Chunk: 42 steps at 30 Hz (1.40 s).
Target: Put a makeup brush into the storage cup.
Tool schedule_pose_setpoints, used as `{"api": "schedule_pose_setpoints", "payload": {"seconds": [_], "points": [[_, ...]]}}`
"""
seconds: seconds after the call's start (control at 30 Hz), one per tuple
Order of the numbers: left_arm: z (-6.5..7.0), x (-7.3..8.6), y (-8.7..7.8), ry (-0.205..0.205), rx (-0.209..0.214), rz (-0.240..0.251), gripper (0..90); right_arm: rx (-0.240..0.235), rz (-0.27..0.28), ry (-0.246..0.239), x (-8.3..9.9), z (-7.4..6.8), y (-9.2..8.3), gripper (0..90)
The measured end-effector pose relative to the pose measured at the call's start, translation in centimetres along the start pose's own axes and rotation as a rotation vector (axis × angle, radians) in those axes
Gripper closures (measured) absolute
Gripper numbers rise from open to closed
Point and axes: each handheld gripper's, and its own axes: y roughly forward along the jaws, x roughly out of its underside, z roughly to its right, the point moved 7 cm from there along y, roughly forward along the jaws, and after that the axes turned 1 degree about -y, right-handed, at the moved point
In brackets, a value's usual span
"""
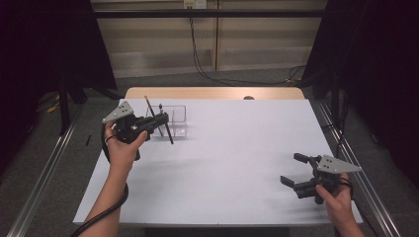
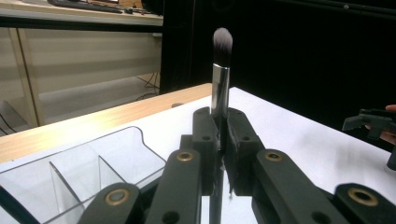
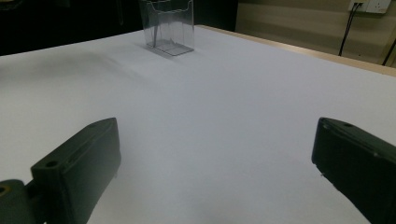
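**Brush Clamped, Left Side**

At the desk's (image 1: 222, 163) far left, my left gripper (image 1: 160, 119) clamps one slim makeup brush (image 2: 220, 88): soft rounded bristles, shiny metal ferrule, dark handle, held upright beside one clear plastic organizer (image 1: 177, 120) with compartments. My right gripper (image 1: 295, 170) rests low, jaws wide, holding nothing.

I've got wide bare bench (image 1: 227, 163) between both hands to pass through, the only obstacles at far left being the clear organizer (image 1: 174, 120) and the brush (image 2: 220, 74) standing up out of my left gripper (image 1: 160, 120).
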Motion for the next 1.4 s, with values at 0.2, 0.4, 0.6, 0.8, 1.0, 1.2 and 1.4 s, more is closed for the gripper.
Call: {"api": "schedule_pose_setpoints", "payload": {"seconds": [0.2,0.4,0.6,0.8,1.0,1.2,1.4], "points": [[-0.7,-0.4,-0.1,-0.004,-0.016,-0.004,83.9,-0.002,-0.002,-0.003,0.0,0.0,0.0,1.2],[-1.1,-1.0,-0.1,-0.004,-0.027,-0.006,83.9,-0.003,-0.006,-0.007,0.0,0.1,0.0,1.2],[-1.6,-1.6,-0.1,-0.017,-0.041,0.005,83.9,-0.007,-0.008,-0.006,0.1,0.0,0.2,1.2],[-2.2,-2.2,-0.3,-0.012,-0.06,0.008,83.9,-0.013,-0.011,-0.01,0.1,0.1,0.3,1.2],[-2.5,-3.0,-0.3,-0.002,-0.076,0.007,83.9,-0.018,-0.012,-0.009,0.1,0.0,0.5,1.2],[-2.9,-3.7,-0.2,0.004,-0.092,0.014,83.9,-0.019,-0.014,-0.011,0.1,0.0,0.5,1.2],[-3.4,-4.2,-0.2,-0.006,-0.105,0.029,83.9,-0.025,-0.018,-0.014,0.2,0.0,0.5,1.1]]}}
